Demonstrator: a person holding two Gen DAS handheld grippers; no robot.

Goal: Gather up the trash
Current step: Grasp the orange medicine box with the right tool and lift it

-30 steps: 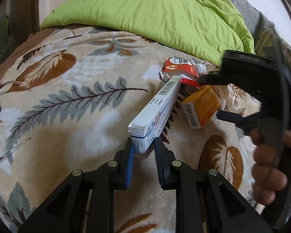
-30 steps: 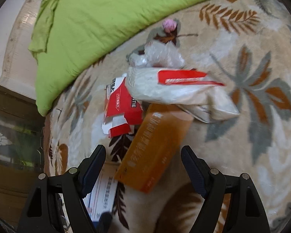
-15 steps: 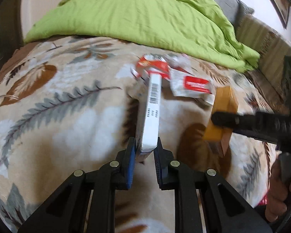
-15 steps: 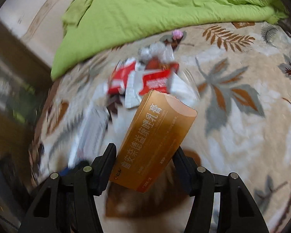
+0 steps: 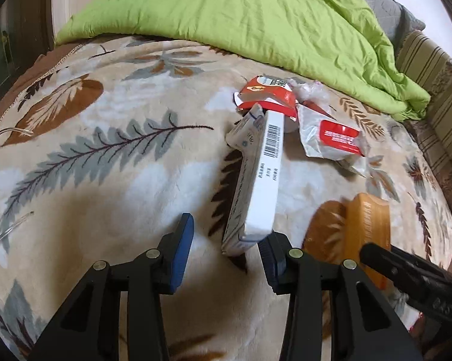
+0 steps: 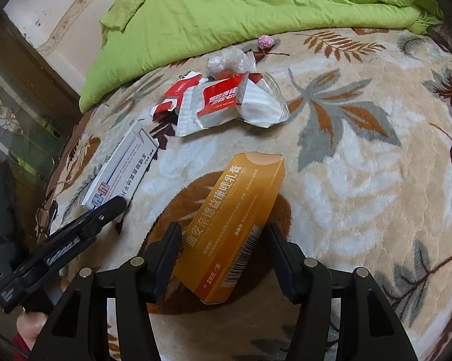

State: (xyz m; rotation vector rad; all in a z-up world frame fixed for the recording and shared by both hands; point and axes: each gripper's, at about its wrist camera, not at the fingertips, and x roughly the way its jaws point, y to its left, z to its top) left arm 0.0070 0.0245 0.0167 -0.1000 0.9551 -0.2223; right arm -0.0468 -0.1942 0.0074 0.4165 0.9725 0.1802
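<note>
the left gripper (image 5: 224, 248) now stands open, and the white box (image 5: 260, 177) it clamped a moment ago leans loose on its right finger, on the leaf blanket (image 5: 90, 156). the right gripper (image 6: 222, 248), closed before, is also spread around the orange box (image 6: 232, 219). both boxes seem released near the wrappers (image 6: 226, 105), gathered in one pile.
</note>
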